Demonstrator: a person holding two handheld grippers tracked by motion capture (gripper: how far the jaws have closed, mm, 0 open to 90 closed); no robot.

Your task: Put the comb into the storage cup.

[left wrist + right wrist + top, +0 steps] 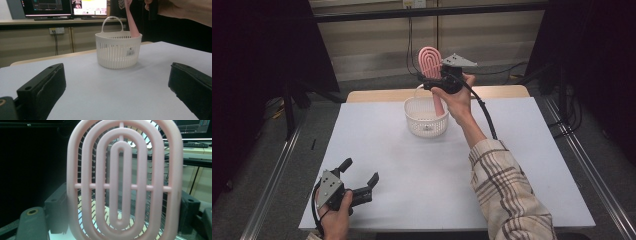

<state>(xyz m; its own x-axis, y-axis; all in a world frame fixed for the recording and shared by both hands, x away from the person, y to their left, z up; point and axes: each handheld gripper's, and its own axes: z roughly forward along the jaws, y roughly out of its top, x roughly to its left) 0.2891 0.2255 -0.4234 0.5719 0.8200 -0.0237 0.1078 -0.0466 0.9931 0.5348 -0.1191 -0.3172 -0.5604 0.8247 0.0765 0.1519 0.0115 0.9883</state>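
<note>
1. Nearest the high camera, the left tool (360, 178) rested at the table's (522, 165) front left corner, held low by a hand (334, 215), its jaws spread wide and grasping nothing; it looked parked there to leave the work to the other arm.
2. Straight ahead of that tool, well apart from it, stood a white basket (117, 50) with its handle upright, placed mid-table where both arms could reach it.
3. The right tool (430, 80) was raised above the basket's far rim, clenched on a pink hairbrush (430, 62) just below its oval head.
4. The brush stood nearly upright, head above the tool and handle (132, 23) pointing down below it, its lower end inside the basket behind the wall. Held this way, the thin end could slip in first.
5. Seen from the right tool's own camera, the brush head (122, 182) sat between the two jaws, its bristles facing away.
6. Judging by this, the brush was being put into the basket and was not yet let go; lowering it further before opening would keep it from tipping the light basket.
</note>
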